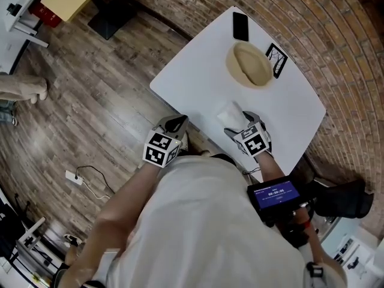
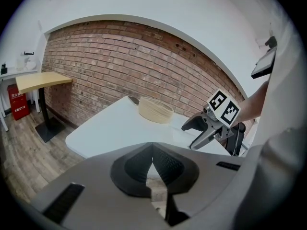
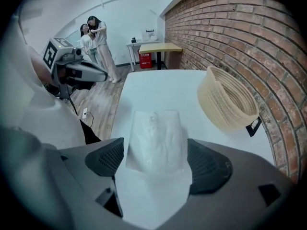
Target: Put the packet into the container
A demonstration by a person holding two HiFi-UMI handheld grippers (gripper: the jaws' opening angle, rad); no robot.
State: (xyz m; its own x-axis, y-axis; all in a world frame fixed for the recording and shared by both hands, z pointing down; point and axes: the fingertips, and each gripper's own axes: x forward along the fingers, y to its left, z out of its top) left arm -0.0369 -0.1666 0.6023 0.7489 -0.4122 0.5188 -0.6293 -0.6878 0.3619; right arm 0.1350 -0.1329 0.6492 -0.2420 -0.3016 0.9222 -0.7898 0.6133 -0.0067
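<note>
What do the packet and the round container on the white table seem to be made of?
Packet: probably thin translucent plastic film, slightly glossy; it looks whitish and wrinkled.
Container: likely woven rope or straw, matte beige; ribbed coils show on its wall.

I see white timer-style digits with colons on the blue screen (image 1: 274, 194), but the figures are too small to confirm. The red box (image 2: 19, 104) on the floor carries white print, and I can just make out "119".

The left marker cube (image 1: 161, 148) on the left gripper (image 1: 176, 123) and the right marker cube (image 1: 255, 143) on the right gripper (image 1: 245, 120) bear square coded patterns, no letters. A card (image 1: 276, 59) on the counter (image 1: 198, 71) shows a black-framed pattern.
</note>
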